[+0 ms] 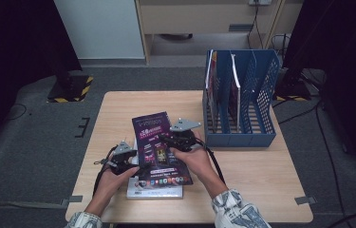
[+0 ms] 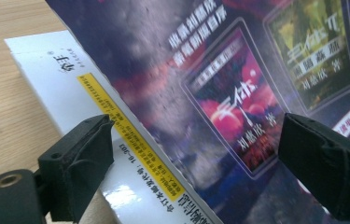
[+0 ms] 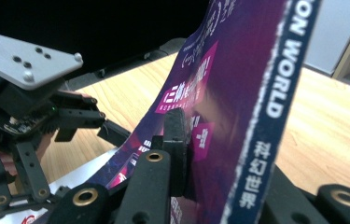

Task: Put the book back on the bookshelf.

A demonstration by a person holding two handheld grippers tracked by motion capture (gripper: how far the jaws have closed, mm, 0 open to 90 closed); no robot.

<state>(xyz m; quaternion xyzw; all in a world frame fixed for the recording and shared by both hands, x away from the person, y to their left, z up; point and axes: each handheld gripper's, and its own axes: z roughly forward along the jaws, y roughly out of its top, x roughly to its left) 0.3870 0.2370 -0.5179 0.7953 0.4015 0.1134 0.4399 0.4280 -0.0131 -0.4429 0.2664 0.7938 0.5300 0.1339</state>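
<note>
Pale wood grain covers the table [image 1: 261, 190], and at its near left the left gripper [image 1: 127, 164] sits in the person's left hand [image 1: 111, 183], black and angular under a grey three-cornered plate. In the left gripper view its jaws stand wide apart, one at the edge of a white book [image 2: 60, 93] with a yellow label strip, the other over the magazine cover, gripping nothing. Just right of it the glossy purple magazine [image 1: 158, 147] rises on a tilt, its cover crowded with pink and green picture panels and white lettering; its low edge rests on the flat white book [image 1: 154, 191] beneath. The magazine lies between the two grippers. At its right edge the right gripper [image 1: 181, 138], held in the right hand [image 1: 195, 159], is clamped on the cover: in the right gripper view a black jaw presses the sheet, which curves upward beside a dark blue spine band. Farther right stands a blue slotted plastic file rack [image 1: 256, 95], well apart, with thin magazines upright in its left compartments.
</note>
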